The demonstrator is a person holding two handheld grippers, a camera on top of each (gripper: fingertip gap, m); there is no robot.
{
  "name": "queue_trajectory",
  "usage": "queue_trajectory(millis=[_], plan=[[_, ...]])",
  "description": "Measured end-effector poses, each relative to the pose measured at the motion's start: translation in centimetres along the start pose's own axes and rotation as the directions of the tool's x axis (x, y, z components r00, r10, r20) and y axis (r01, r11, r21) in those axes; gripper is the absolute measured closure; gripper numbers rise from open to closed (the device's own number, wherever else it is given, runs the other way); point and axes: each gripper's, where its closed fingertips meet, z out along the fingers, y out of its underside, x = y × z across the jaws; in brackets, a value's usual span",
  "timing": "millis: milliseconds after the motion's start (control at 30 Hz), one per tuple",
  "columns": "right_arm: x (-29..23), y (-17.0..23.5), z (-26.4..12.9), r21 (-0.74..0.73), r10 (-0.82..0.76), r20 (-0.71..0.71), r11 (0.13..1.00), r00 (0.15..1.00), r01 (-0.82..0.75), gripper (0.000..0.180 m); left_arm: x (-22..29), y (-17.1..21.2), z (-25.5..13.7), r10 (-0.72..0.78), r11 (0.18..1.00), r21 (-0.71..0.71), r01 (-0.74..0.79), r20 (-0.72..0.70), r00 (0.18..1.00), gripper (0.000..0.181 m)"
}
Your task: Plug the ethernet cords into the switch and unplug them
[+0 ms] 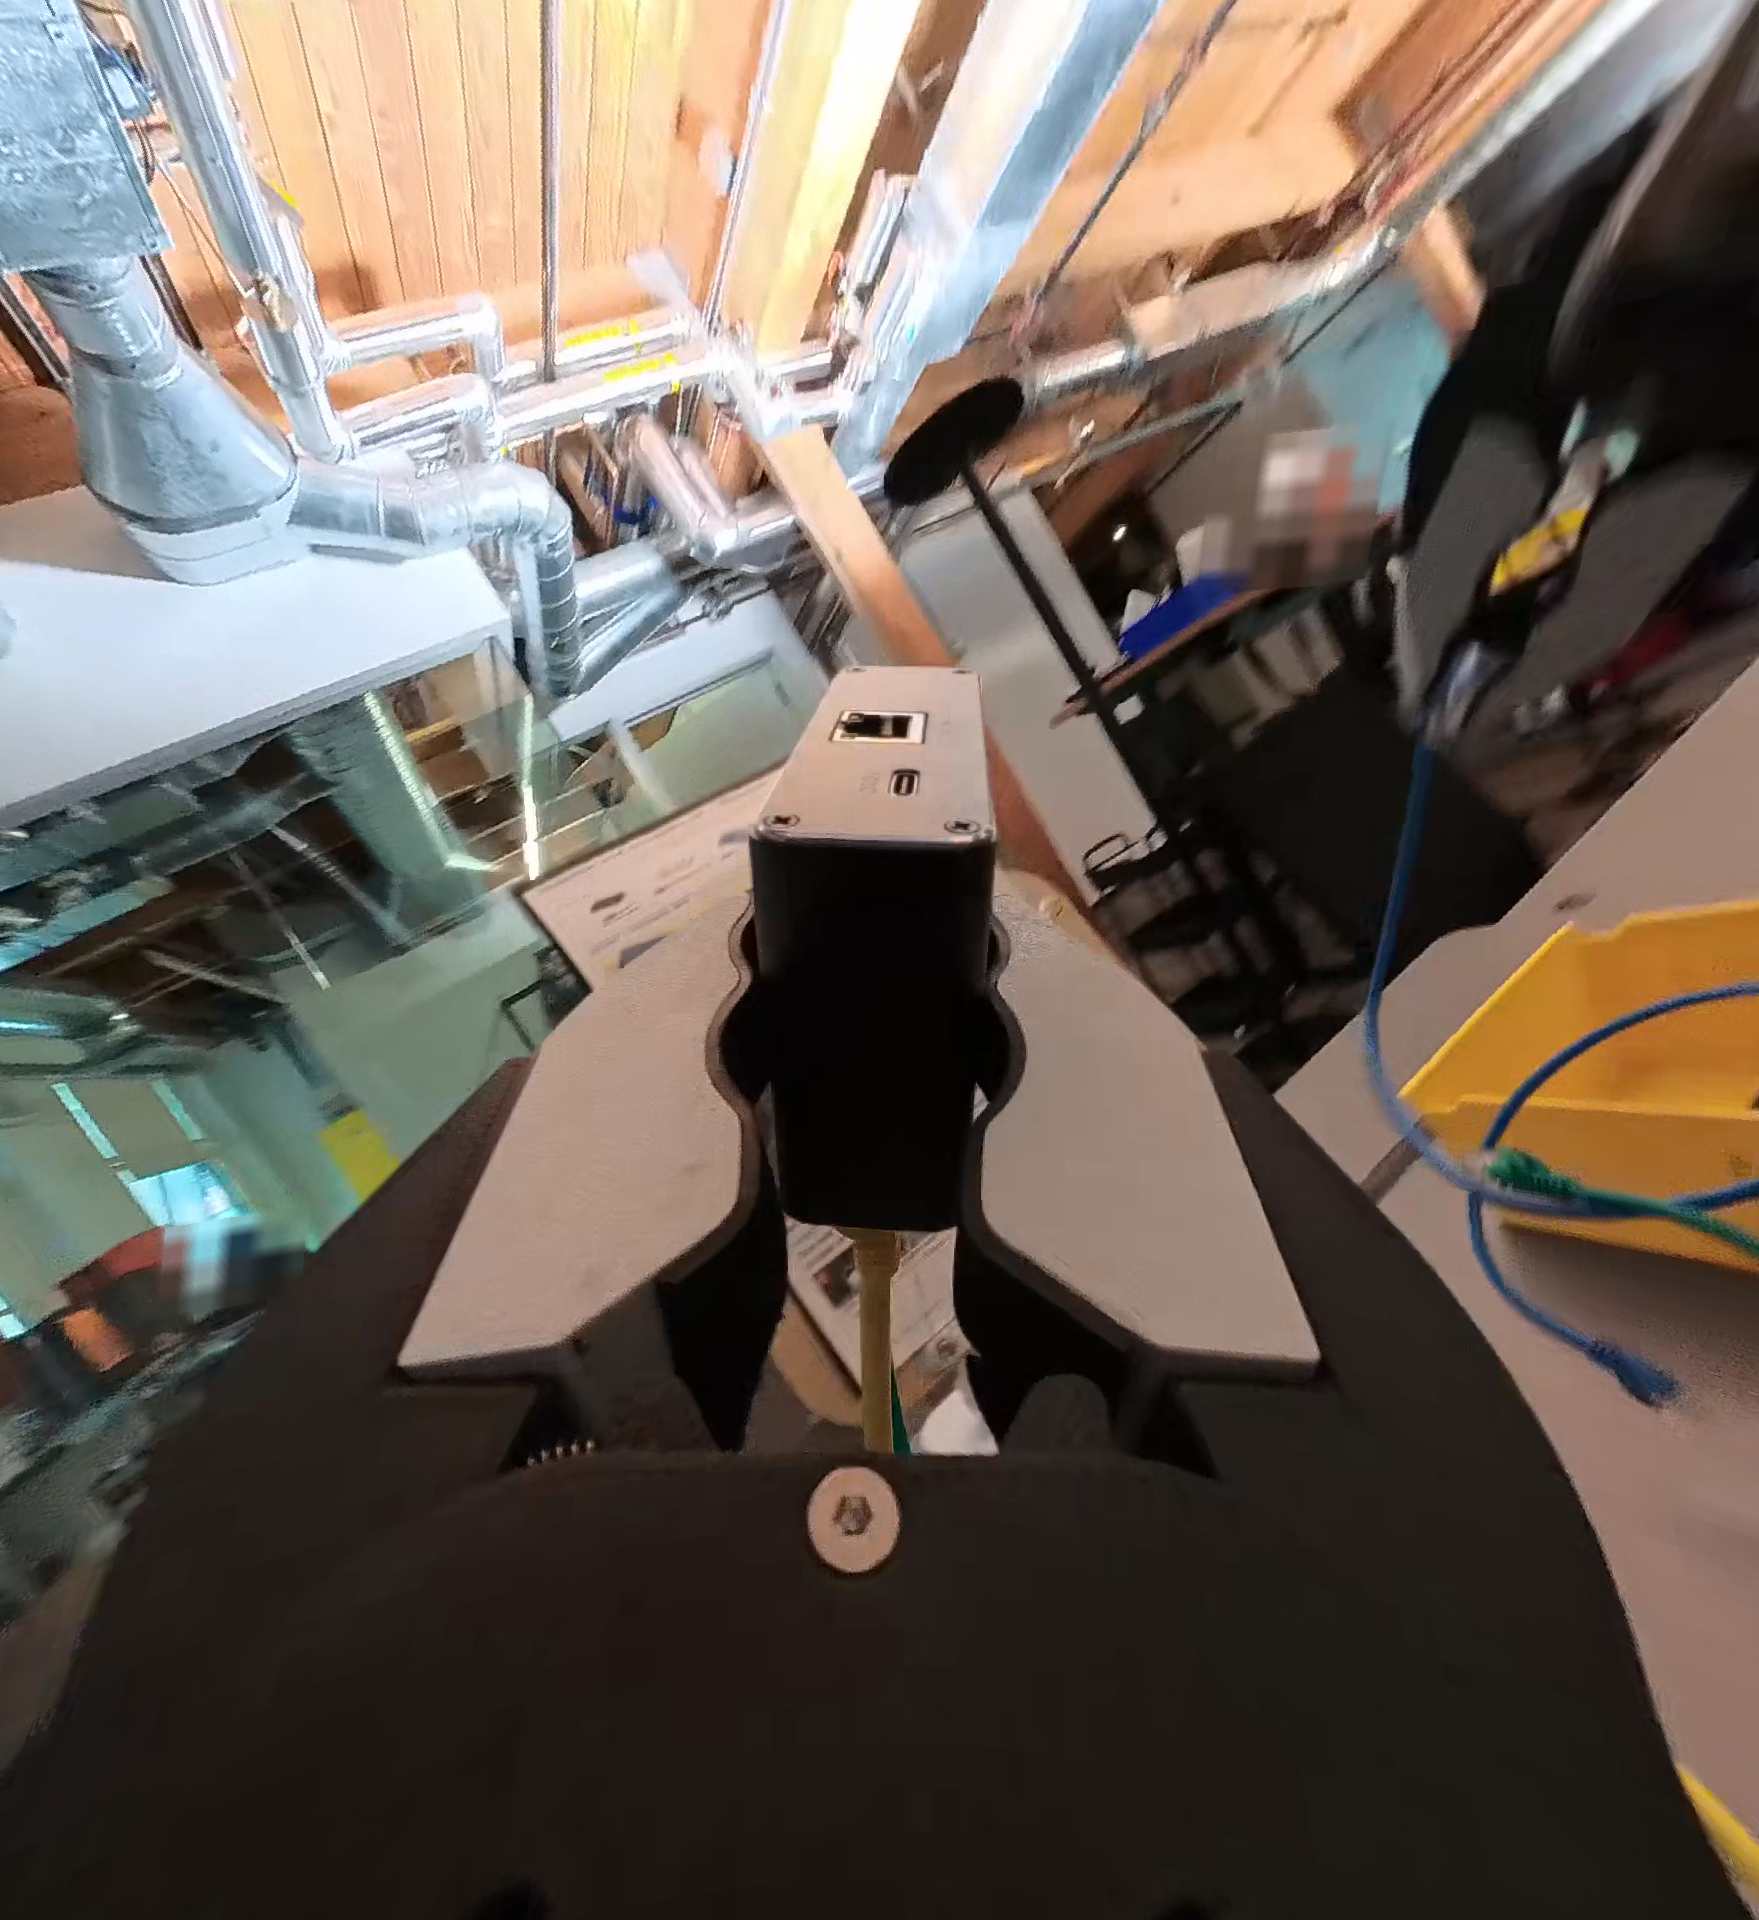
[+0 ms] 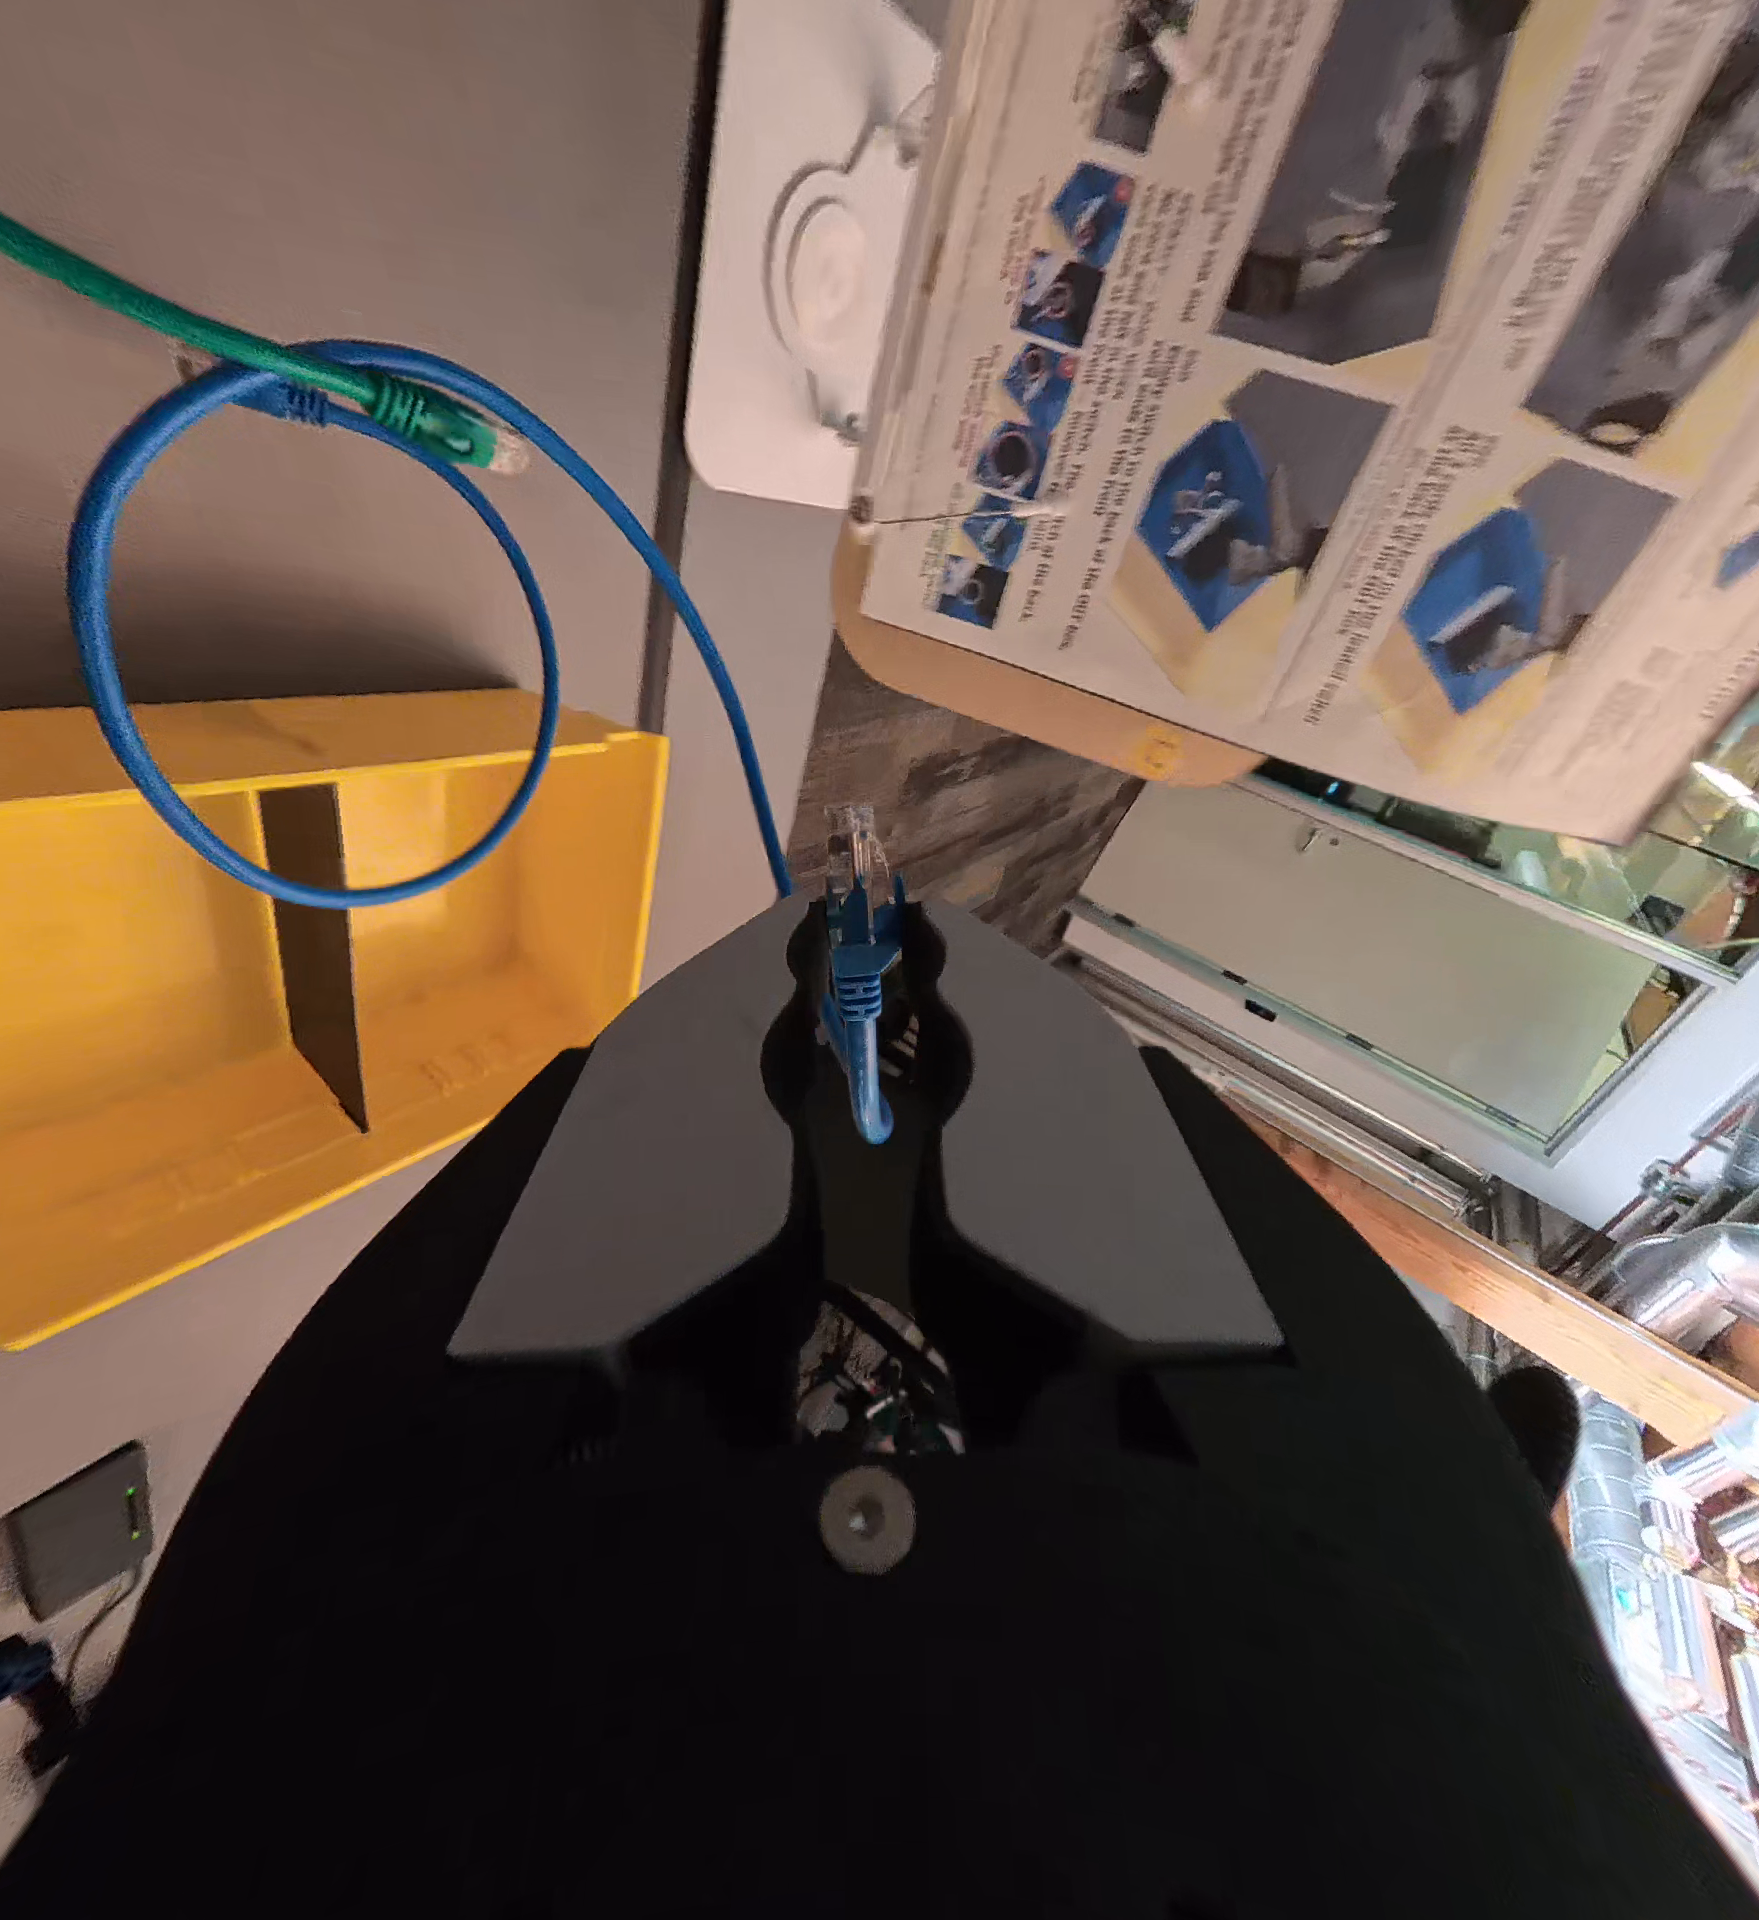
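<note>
Grey table [image 2: 314, 156] is seen under wooden ceiling boards [image 1: 418, 135] and silver pipes [image 1: 179, 416]. A yellow bin [image 2: 75, 935] is crossed by the blue cord [image 2: 532, 623]. The black switch [image 1: 875, 1018] is squeezed by the left gripper [image 1: 870, 997]; the blue cord's plug [image 2: 854, 904] is pinched by the right gripper [image 2: 859, 935].

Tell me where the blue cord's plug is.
Right wrist view, centre: the blue cord's plug is pinched in the right gripper, right of the yellow bin.

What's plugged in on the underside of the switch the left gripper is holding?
A yellow ethernet cord runs into the bottom of the switch, with a bit of green cord beside it. The sockets themselves are hidden by the switch body and the left gripper.
</note>
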Motion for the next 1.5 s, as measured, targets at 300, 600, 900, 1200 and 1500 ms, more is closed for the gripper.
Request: queue_trajectory(millis=[300,600,900,1200,1500], plan=[[-8.0,-1.1,10.9,-0.117,0.024,0.137,0.993,0.990,-0.008,0.165,-1.5,-5.1,-4.0,-0.137,0.978,0.157,0.140,-0.026,0.990,0.145],[-0.5,0.6,7.6,-0.088,0.134,-0.076,0.986,0.988,-0.140,0.164,-1.9,-4.9,-4.6,-0.117,0.987,0.109,0.119,-0.025,0.993,0.145],[10.5,5.3,-2.2,-0.157,0.174,-0.308,0.960,0.935,-0.230,0.165,-0.5,-4.4,-3.5,-0.098,0.992,0.077,0.102,-0.045,0.994,0.145],[12.8,11.4,-7.5,-0.279,0.189,-0.382,0.910,0.905,-0.308,0.165,-0.8,-3.8,-3.3,-0.124,0.990,0.062,0.127,-0.046,0.991,0.145],[7.2,14.0,-6.2,-0.394,0.194,-0.253,0.874,0.948,-0.284,0.165,-0.7,-3.3,-3.0,-0.143,0.988,0.046,0.145,-0.059,0.988,0.145]])
